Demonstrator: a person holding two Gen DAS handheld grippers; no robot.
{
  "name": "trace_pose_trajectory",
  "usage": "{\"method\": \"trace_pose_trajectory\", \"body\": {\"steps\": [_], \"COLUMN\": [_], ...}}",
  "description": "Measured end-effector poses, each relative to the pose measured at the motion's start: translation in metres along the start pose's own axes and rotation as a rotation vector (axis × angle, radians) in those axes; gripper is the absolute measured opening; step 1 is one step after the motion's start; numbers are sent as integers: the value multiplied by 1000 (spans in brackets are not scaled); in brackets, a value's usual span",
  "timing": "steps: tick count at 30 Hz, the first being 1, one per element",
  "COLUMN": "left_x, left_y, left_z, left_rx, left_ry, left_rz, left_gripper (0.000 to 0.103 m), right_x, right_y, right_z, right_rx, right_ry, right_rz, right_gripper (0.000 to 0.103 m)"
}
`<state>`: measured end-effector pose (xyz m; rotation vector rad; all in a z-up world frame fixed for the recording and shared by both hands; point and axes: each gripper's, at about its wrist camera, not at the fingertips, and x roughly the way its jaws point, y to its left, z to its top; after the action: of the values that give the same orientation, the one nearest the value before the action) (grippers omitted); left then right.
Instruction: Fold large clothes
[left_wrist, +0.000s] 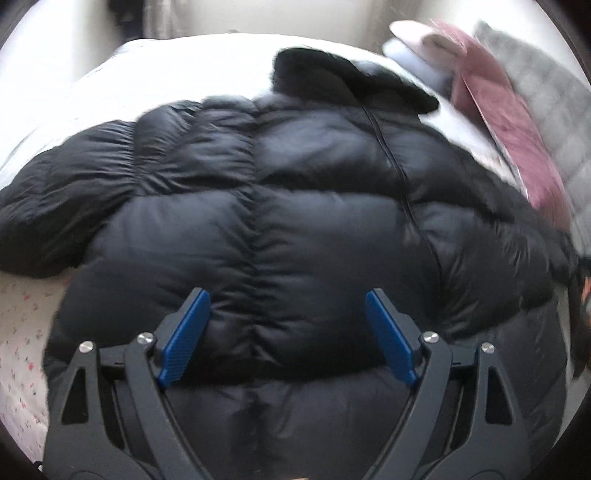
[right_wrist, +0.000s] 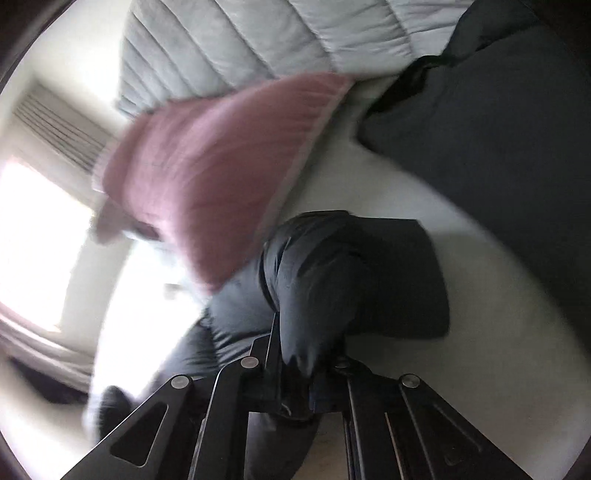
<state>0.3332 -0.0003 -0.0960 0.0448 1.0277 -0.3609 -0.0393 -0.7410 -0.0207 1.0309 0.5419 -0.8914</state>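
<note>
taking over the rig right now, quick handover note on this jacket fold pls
Left tool: open, holding nothing, above the lower body of the black puffer jacket.
Right tool: shut on a bunch of the jacket's dark fabric, lifted off the bed.
Jacket lies spread on the bed, zipper closed, one sleeve out to the side. Pink pillow beside it.
Done: nothing visibly folded flat yet.
Left: likely bring the held part over the body, fold the other sleeve, then halve.
</note>
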Motion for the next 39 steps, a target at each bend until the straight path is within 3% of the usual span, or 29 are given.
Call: {"method": "trace_pose_trajectory", "body": {"steps": [3,5,7,10,16,22,31,36,39], "left_x": [0,-4,-8,-12,-2,24,95,143,169], "left_y": [-9,-9,-4,12,33,44,37,46,47], "left_z": [4,14,29,61,136,199,269,264,262], "left_rx": [71,99,98,49,-13,-150,-274,-370,-390], "left_ry": [12,-1,-2,1,5,6,-84,-226,-283], "left_rz": [-12,-7,-8,-44,-46,-88,-181,-213,-182], "left_gripper": [86,86,86,86,86,86,86,86,86], "right_x": [3,-2,-15,-43,-77,-67,17,83,112], "right_y": [8,23,33,66,135,231,388,461,494], "right_z": [1,1,6,2,-9,-46,-124,-181,-217], "right_rx": [-14,-71,-139,-247,-399,-483,-532,-562,-602], "right_ry": [40,66,43,10,5,88,226,282,311], "right_rz": [-20,-43,-60,-74,-28,171,373,391,409], "right_gripper": [20,48,60,71,76,80,80,80,80]}}
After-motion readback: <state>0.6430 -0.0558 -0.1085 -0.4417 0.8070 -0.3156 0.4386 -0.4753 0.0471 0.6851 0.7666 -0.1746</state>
